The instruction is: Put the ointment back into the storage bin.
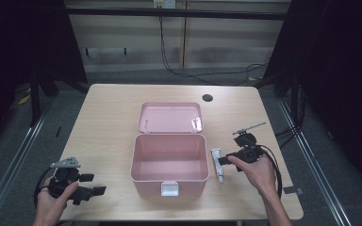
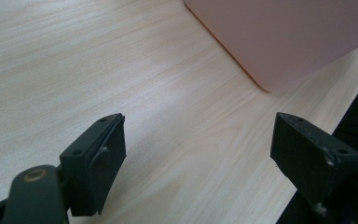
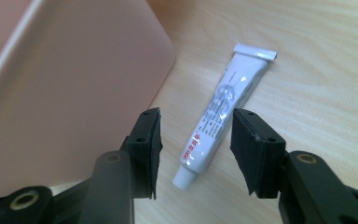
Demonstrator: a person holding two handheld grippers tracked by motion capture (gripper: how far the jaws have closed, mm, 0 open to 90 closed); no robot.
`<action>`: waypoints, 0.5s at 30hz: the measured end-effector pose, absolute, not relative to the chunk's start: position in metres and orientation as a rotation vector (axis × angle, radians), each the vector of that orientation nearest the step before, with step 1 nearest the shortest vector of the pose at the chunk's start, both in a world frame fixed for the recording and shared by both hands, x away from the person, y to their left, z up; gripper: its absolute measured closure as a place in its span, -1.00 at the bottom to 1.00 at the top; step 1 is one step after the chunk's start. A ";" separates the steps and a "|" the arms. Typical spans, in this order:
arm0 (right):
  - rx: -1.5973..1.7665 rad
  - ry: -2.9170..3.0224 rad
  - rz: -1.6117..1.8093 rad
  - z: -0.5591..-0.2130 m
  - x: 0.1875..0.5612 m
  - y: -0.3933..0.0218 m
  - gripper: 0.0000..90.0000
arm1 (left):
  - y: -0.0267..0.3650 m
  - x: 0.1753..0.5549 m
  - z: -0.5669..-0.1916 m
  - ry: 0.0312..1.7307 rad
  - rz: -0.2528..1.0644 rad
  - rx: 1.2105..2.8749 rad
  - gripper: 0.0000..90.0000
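Right gripper view: right gripper (image 3: 196, 144) angled down, fingers (image 3: 254, 149) apart astride tube (image 3: 223, 112).

Both grippers (image 1: 88, 184) (image 1: 220, 160) low, jaws seemingly apart

Left hand-held gripper (image 2: 198, 158) with jaws wide apart over bare wooden table (image 2: 98, 60), pink box (image 2: 284, 37) corner beyond
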State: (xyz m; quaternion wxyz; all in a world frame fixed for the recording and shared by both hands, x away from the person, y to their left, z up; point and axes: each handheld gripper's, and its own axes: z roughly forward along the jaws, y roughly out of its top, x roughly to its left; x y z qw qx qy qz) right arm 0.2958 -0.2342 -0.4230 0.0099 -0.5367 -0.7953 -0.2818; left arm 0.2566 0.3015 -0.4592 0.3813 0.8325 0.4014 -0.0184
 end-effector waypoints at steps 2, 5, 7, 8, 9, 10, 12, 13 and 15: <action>-1.679 -2.496 -0.828 -0.424 0.296 -0.233 0.19 | 0.302 0.257 -0.459 1.022 -0.049 2.124 -0.60; -1.690 -2.502 -0.752 -0.427 0.297 -0.230 0.19 | 0.302 0.256 -0.459 1.026 -0.045 2.121 -0.60; -1.691 -2.497 -0.710 -0.429 0.297 -0.229 0.19 | 0.302 0.256 -0.459 1.026 -0.050 2.123 -0.60; -1.681 -2.503 -0.704 -0.431 0.298 -0.228 0.19 | 0.301 0.256 -0.459 1.027 -0.051 2.123 -0.60; -1.681 -2.495 -0.687 -0.432 0.299 -0.228 0.19 | 0.301 0.257 -0.459 1.025 -0.047 2.125 -0.60; -1.692 -2.488 -0.664 -0.434 0.301 -0.225 0.21 | 0.301 0.257 -0.459 1.027 -0.046 2.125 -0.60; -1.689 -2.502 -0.649 -0.436 0.303 -0.224 0.24 | 0.301 0.257 -0.459 1.027 -0.046 2.128 -0.60; -1.698 -2.494 -0.635 -0.436 0.304 -0.222 0.25 | 0.301 0.256 -0.459 1.032 -0.045 2.125 -0.60; -1.688 -2.495 -0.615 -0.437 0.306 -0.221 0.29 | 0.301 0.257 -0.460 1.027 -0.050 2.130 -0.60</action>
